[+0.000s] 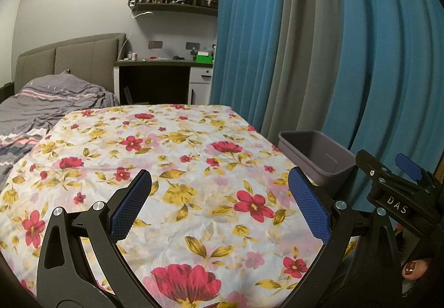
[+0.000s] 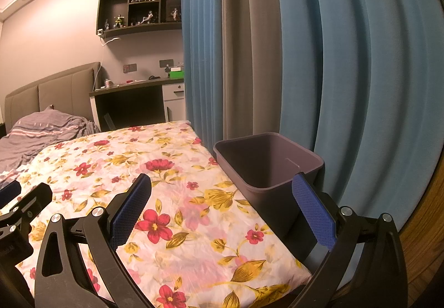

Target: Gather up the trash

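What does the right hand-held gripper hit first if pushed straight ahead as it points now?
Likely the floral cloth on the table: the open right hand-held gripper aims low across it. The purple bin sits just right of that line, near the right finger. Depth is uncertain.

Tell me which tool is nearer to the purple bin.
The right tool: its right finger overlaps the purple bin in its view. The left tool hangs over the floral cloth.

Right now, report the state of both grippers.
left gripper: open, holding nothing.
right gripper: open, holding nothing.
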